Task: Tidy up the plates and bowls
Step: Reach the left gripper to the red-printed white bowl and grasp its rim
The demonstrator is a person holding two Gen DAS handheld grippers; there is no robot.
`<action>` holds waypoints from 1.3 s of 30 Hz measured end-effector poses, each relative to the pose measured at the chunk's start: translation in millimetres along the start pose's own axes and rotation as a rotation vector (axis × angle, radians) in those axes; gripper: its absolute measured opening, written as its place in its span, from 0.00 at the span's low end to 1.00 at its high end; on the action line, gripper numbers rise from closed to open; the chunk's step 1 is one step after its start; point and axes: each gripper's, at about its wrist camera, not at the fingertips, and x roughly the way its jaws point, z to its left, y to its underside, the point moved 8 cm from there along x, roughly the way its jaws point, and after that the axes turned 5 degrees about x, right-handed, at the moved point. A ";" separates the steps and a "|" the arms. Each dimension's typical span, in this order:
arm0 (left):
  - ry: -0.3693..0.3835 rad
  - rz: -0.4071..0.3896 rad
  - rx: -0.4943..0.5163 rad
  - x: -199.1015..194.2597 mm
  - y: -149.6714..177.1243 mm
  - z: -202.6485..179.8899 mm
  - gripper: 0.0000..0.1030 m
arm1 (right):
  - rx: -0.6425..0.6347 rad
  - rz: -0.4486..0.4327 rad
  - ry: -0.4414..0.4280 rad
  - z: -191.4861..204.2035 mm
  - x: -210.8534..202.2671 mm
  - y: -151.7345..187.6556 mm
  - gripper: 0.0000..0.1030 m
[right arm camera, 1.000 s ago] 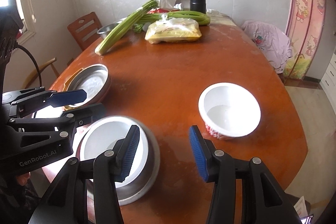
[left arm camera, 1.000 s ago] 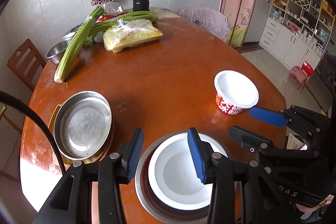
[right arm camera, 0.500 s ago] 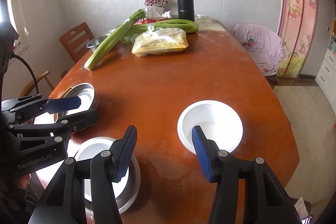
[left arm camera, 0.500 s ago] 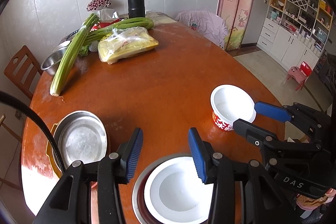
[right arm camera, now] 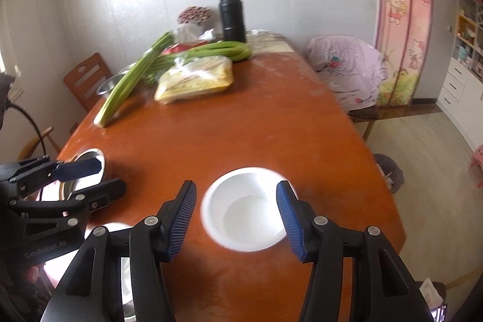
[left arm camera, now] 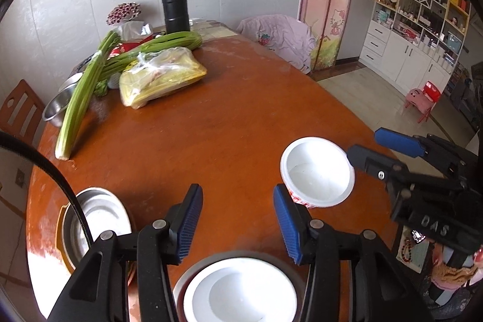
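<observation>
A white paper bowl with red print (left arm camera: 317,172) stands on the brown table near its right edge; it also shows in the right wrist view (right arm camera: 246,208). My right gripper (right arm camera: 237,219) is open, its jaws on either side of that bowl, just above it. My left gripper (left arm camera: 237,224) is open and empty above a white bowl (left arm camera: 241,290) nested in a steel plate (left arm camera: 188,279). A steel pan on a gold plate (left arm camera: 99,216) lies at the left front.
Celery (left arm camera: 83,98), green beans (left arm camera: 169,43), a bagged yellow food pack (left arm camera: 163,74), a steel bowl (left arm camera: 57,107) and a black flask (left arm camera: 175,6) crowd the table's far left end. A wooden chair (left arm camera: 18,110) stands left, a covered chair (left arm camera: 280,41) at the far right.
Both grippers have pulled back and risen. My right gripper has shifted right, so the paper bowl now lies between its jaws. My left gripper has drawn back from the nested white bowl.
</observation>
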 end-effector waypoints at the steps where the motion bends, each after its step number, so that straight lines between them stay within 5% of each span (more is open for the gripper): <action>1: 0.008 -0.001 0.001 0.7 -2.7 -1.8 0.47 | 0.013 -0.006 0.010 -6.8 -1.4 -3.4 0.55; 13: 0.069 0.036 0.016 31.4 -32.6 -23.6 0.48 | 0.080 0.004 0.040 -50.5 4.0 -20.1 0.55; 24: 0.109 0.160 0.004 86.9 -27.3 -41.1 0.48 | 0.098 0.142 0.051 -70.1 49.4 12.9 0.55; 39: 0.102 0.222 0.007 122.5 -24.6 -48.3 0.48 | 0.028 0.212 0.060 -64.5 83.3 35.6 0.55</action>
